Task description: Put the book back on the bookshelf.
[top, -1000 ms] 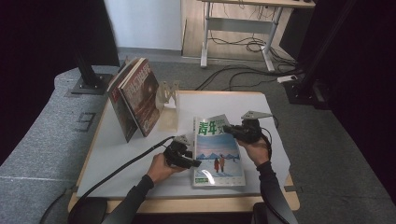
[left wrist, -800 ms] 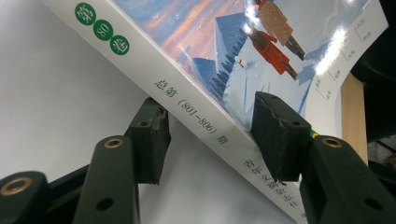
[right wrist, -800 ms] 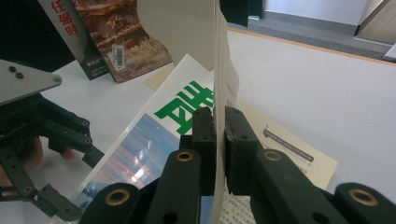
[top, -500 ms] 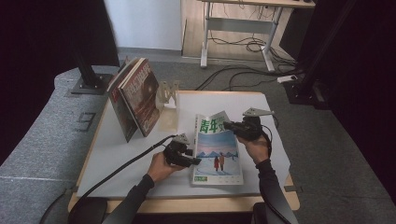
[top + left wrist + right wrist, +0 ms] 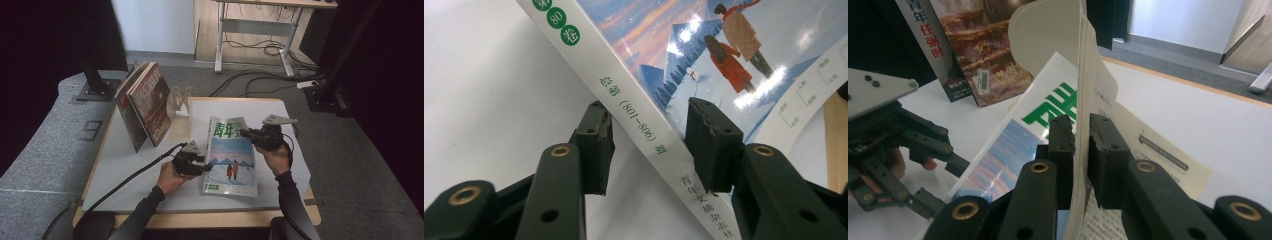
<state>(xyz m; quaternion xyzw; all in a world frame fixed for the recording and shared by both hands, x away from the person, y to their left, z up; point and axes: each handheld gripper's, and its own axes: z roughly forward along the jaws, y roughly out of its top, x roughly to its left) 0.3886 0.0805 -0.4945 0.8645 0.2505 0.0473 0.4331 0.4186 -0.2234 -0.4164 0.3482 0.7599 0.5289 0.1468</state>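
Observation:
A blue-covered book (image 5: pixel 231 161) with a white spine lies flat on the white table (image 5: pixel 140 165). My left gripper (image 5: pixel 204 167) is at its left edge. In the left gripper view the jaws (image 5: pixel 651 125) straddle the spine (image 5: pixel 644 135); they have just been closing, and a small gap still shows beside the left pad (image 5: pixel 600 145). My right gripper (image 5: pixel 246 134) is at the book's top right corner. In the right gripper view it (image 5: pixel 1080 127) is shut on the thin cream cover leaf (image 5: pixel 1088 75), which curls upward between the pads.
Two or three books (image 5: pixel 146 105) lean upright at the table's back left beside a clear acrylic stand (image 5: pixel 181 99). The wooden table edge (image 5: pixel 200 220) runs along the front. A black cable (image 5: pixel 130 177) trails from the left gripper toward the front left.
The right gripper has shifted slightly toward the back, and the book's top right cover corner has curled up. The left hand has stayed in place.

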